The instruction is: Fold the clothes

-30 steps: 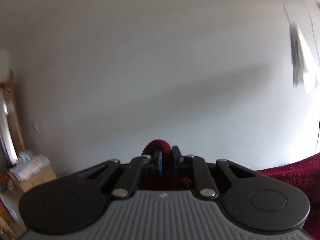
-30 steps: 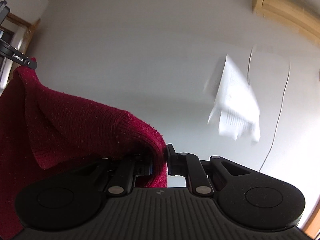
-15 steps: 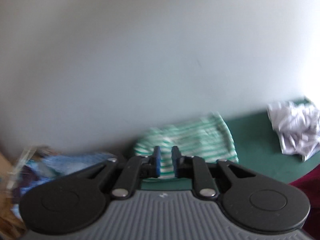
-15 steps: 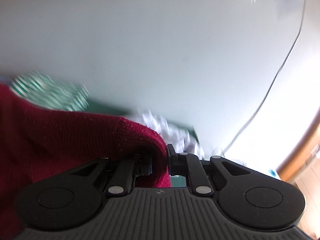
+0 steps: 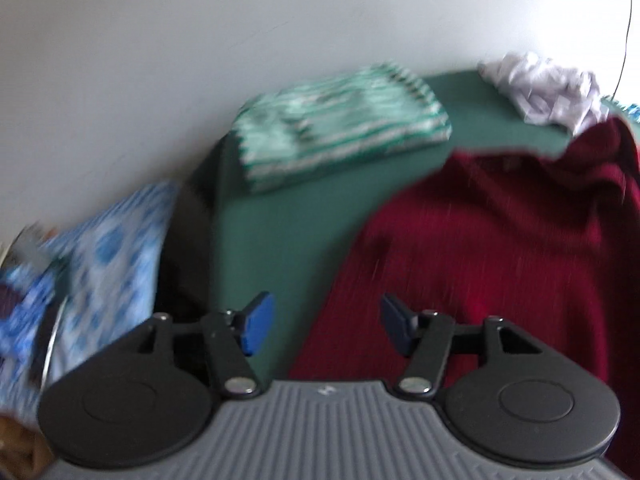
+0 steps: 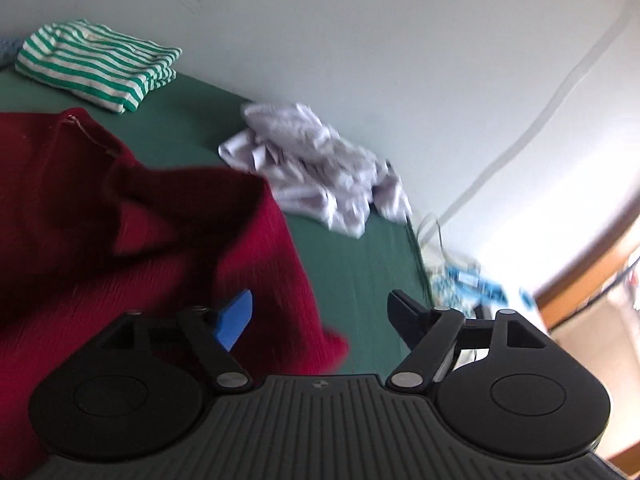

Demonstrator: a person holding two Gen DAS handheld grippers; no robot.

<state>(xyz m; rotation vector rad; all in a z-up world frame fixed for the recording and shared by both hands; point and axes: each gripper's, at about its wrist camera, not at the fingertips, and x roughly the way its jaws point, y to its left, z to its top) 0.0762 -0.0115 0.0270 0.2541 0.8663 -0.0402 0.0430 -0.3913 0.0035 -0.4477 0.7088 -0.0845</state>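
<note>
While both tools stand above the green worktop, the step in hand is judged to be laying out the red knitted garment for folding. The left tool has its jaws opening, with nothing between them; only the garment's left edge and bare green surface lie beneath. The right tool likewise has its jaws opening and grips nothing; the garment's right edge lies under and just left of its blue pad.

The red knitted garment lies on the near part of the worktop, rumpled, with a raised fold toward the far side. Whether it lies fully flat cannot be told, as both views are blurred.

The next move probably calls for smoothing the garment, then taking an edge or sleeve and carrying it across the body.

Open room:
- Far left: a folded green-striped garment, well apart from the red one.
- Far right: a crumpled white garment, near the red garment's far right corner.
- Left edge of the worktop: a blue patterned cloth lies beyond it.
- Right edge: clutter and a cable lie beyond it.

Bare green surface remains between the red garment and the striped one.
</note>
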